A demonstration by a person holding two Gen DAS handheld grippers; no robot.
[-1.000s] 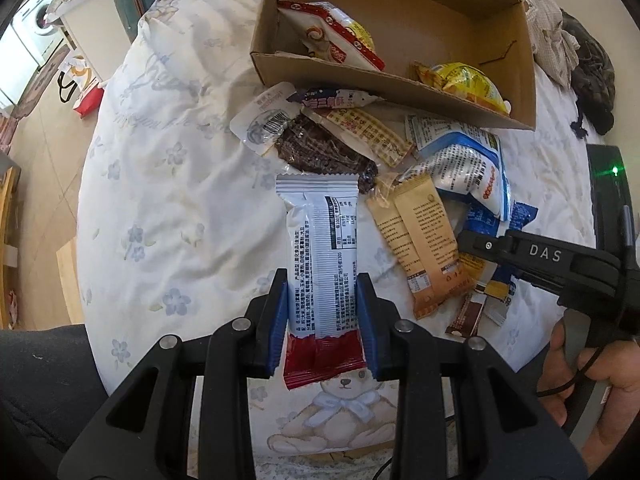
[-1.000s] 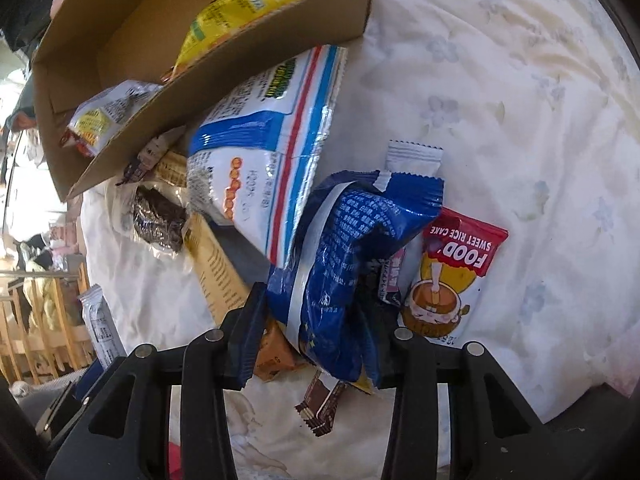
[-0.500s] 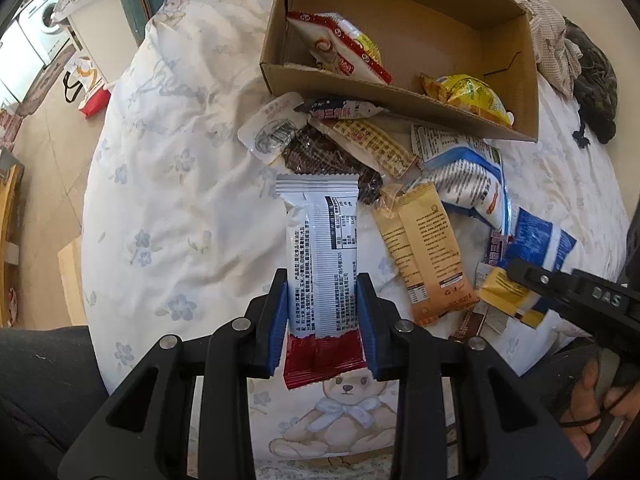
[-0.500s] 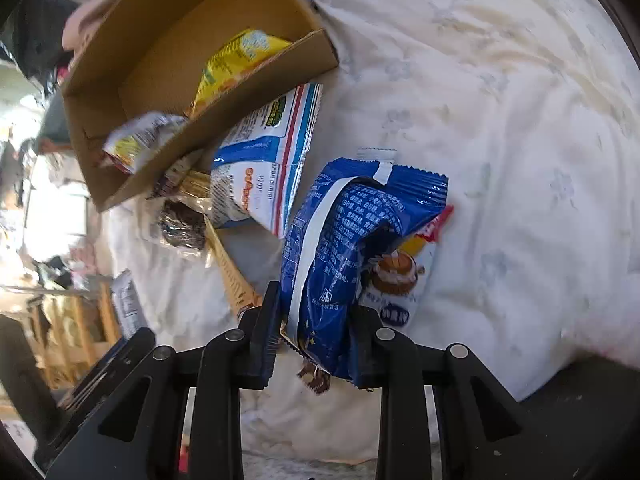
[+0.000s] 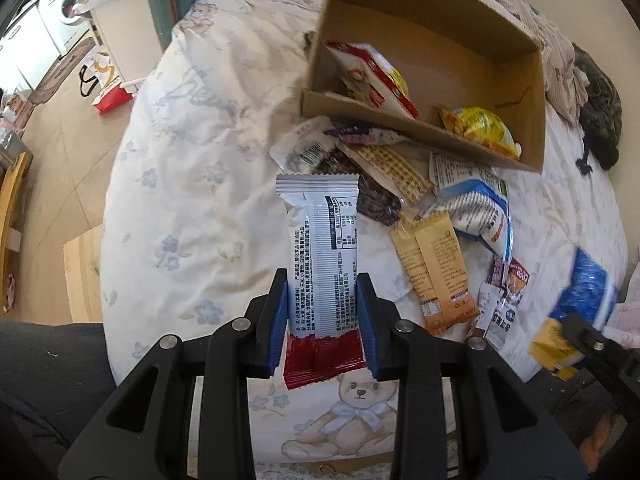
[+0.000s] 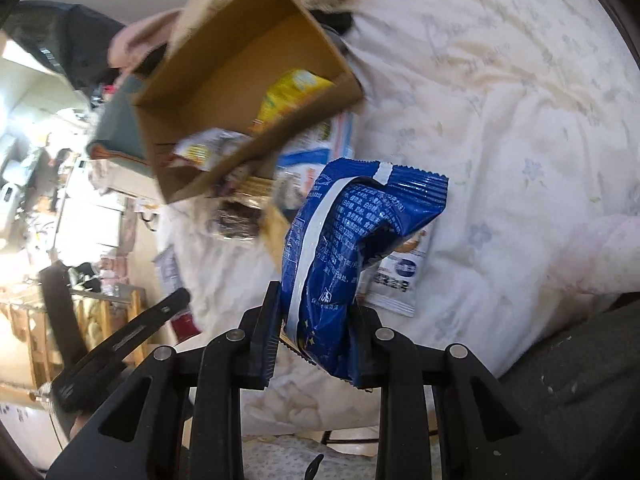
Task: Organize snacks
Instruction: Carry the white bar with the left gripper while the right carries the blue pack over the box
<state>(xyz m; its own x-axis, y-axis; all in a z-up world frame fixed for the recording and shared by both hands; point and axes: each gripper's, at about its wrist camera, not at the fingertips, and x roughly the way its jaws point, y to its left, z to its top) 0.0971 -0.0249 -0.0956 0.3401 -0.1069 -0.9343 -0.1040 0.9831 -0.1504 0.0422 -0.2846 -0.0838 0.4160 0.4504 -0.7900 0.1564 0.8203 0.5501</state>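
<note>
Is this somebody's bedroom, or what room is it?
Probably a bedroom at home: snacks lie on a bed quilt printed with flowers and teddy bears, clothes are heaped behind the cardboard box, and a washing machine stands nearby.

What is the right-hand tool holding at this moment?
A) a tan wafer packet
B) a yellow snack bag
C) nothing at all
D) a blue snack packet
D: in the right wrist view the right tool is clamped on the lower end of a blue snack packet, lifted clear of the bedcover.
</note>
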